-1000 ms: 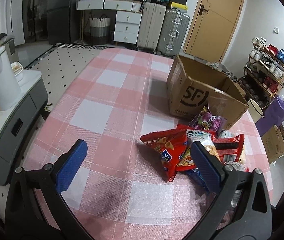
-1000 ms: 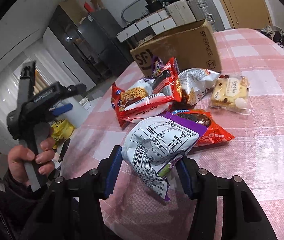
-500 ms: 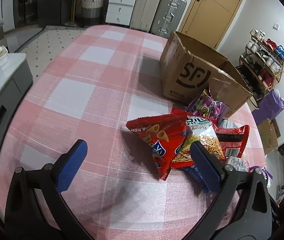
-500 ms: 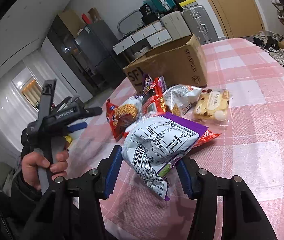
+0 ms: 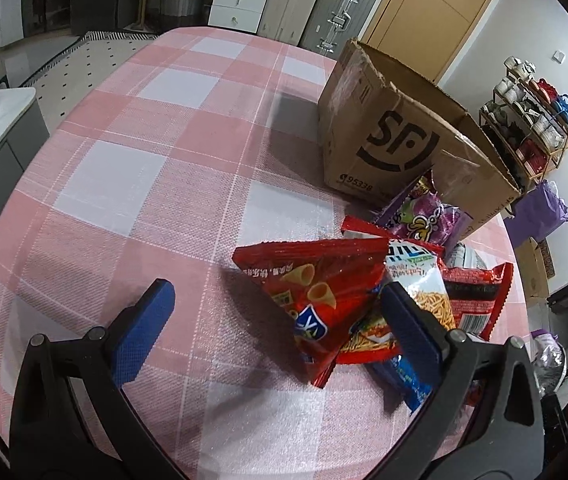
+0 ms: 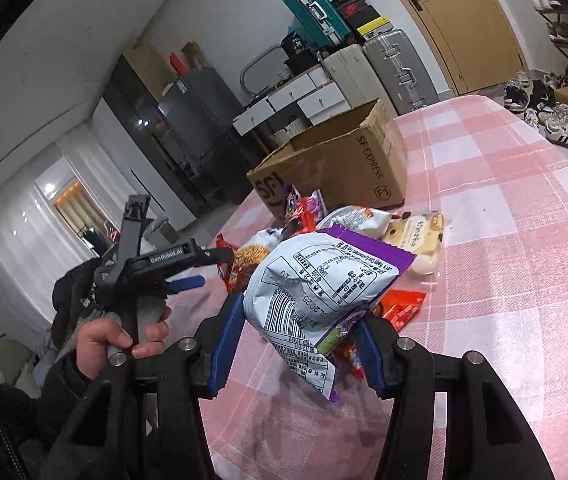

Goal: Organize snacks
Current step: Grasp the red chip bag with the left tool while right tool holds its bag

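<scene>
So over the last second we've brought the left gripper (image 5: 271, 312) down and in toward the snack pile (image 5: 396, 280), and the red cone-snack bag (image 5: 316, 292) now sits right in the gap between its blue pads, where a moment ago the pile was further off and more to the right of the frame. Its jaws are spread wide with nothing pinched yet, so this looks like the lineup for the next grab, not a grab itself. Meanwhile the right gripper (image 6: 296, 344) hasn't changed its hold at all: it's clamped about halfway closed on the white and purple bag (image 6: 324, 284), which hangs clear above the pink checked tablecloth (image 6: 524, 280) and has come up a bit higher against the background than before. The open cardboard box (image 6: 336, 164) is at the far side of the pile, and we can't see any snacks inside it from either view, so our guess is we're early in the job. Next is probably carrying the lifted bag over to the box while the left closes on the red one; crinkly bags slip easily, so worth gripping low.
</scene>
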A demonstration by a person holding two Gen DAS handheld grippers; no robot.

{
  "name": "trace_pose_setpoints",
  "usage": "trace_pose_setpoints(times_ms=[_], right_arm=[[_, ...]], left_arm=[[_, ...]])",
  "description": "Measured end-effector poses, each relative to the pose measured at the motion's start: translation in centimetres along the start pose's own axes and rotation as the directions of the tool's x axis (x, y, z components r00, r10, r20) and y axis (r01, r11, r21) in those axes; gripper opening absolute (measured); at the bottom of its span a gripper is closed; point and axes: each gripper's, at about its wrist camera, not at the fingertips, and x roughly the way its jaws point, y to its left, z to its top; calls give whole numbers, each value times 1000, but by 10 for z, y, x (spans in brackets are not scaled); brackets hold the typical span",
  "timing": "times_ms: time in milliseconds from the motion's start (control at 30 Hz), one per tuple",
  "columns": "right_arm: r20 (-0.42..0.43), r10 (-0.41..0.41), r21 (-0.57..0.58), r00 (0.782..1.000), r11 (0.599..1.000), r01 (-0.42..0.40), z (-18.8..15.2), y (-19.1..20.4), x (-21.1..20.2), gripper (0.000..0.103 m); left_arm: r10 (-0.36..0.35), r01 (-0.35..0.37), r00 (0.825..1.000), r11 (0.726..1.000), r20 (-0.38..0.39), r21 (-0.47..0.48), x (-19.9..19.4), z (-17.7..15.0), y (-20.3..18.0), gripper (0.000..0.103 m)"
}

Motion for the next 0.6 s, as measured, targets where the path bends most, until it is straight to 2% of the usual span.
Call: trace_pose_setpoints(times_ms=[233,600], right_arm=[[29,-9,17,1000,1000,9,7,-8,-6,53],[29,-10,16,1000,1000,10,8,-8,-7,53]], left_arm=[[-16,15,1000,999,-24,-39,11,5,4,102],[-43,40,999,995,-34,-88,21,3,8,100]])
